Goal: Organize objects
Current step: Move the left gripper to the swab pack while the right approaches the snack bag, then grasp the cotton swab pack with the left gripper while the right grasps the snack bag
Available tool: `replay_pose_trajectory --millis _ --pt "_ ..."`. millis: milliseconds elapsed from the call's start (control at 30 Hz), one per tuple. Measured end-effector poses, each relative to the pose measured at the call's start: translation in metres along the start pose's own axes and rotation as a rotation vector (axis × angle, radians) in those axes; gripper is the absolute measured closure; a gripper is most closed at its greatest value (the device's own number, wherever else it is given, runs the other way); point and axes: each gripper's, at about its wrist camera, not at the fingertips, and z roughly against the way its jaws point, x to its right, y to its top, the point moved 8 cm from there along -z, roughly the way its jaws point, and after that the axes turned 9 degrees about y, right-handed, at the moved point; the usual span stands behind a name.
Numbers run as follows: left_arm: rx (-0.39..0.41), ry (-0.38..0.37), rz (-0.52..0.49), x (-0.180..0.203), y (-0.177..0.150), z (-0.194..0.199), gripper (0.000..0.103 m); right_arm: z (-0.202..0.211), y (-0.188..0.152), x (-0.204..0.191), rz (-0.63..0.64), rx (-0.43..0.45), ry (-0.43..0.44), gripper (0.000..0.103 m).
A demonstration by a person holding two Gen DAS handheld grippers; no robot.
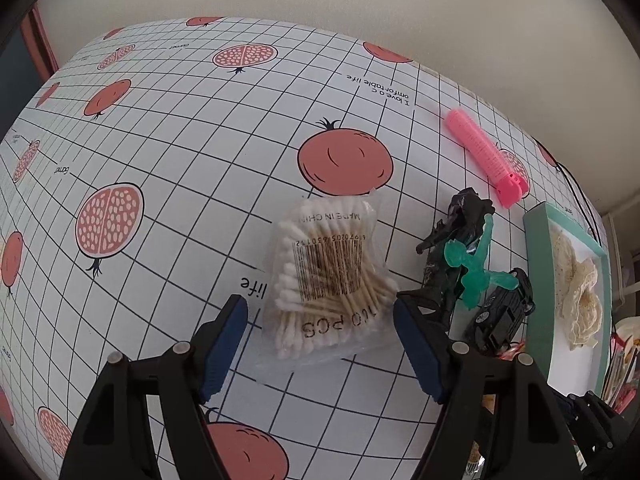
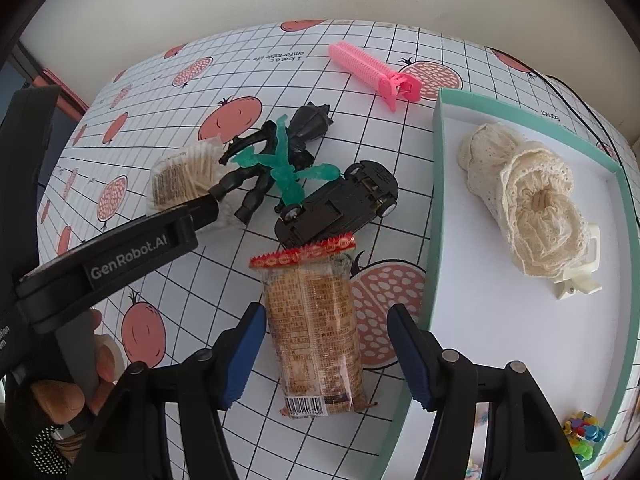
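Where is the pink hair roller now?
The pink hair roller lies on the table at the far side, beyond the black toy car and beside the tray's far corner.

Loose items near the table's right edge
Cotton-swab bag (image 1: 326, 276), snack packet (image 2: 316, 332), upturned black toy car (image 2: 340, 208), entangled figures (image 2: 276, 164), pink roller (image 2: 372, 72).

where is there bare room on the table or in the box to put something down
Bare tablecloth spreads left of the cotton swab bag and behind it toward the pink comb. In the teal box, the white floor in front of the lace roll is free. It is crowded where the black figure, green figure, toy car and snack pack cluster.
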Motion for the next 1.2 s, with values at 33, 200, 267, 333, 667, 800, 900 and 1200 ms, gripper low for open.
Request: replay_pose_trajectory --millis 33,200,267,333,667,800,900,1200 --pt "0.002 0.000 -0.002 0.000 0.001 0.000 0.027 -0.001 0.000 0.000 0.000 -0.002 0.001 0.039" --pt "0.027 -0.006 0.028 -0.004 0.007 0.000 0.027 -0.007 -0.002 0.001 -0.006 -0.011 -0.011 0.051" --pt "0.040 -0.012 0.043 -0.008 0.008 0.003 0.027 -0.008 -0.003 0.002 -0.011 -0.013 -0.012 0.055" --pt "0.050 -0.020 0.054 -0.009 0.012 0.004 0.027 -0.010 -0.003 0.002 -0.011 -0.015 -0.014 0.057" --pt "0.064 -0.022 0.090 -0.018 0.014 0.003 0.039 -0.008 -0.006 0.000 0.004 -0.017 -0.010 0.063" --pt "0.063 -0.054 0.088 -0.014 0.014 0.005 0.060 -0.009 -0.006 -0.001 0.004 -0.015 -0.010 0.064" --pt "0.067 -0.061 0.096 -0.014 0.015 0.008 0.067 -0.009 -0.006 -0.002 0.001 -0.013 -0.004 0.064" --pt "0.060 -0.067 0.100 -0.018 0.019 0.018 0.079 0.008 -0.001 -0.005 -0.005 0.025 0.024 0.064"
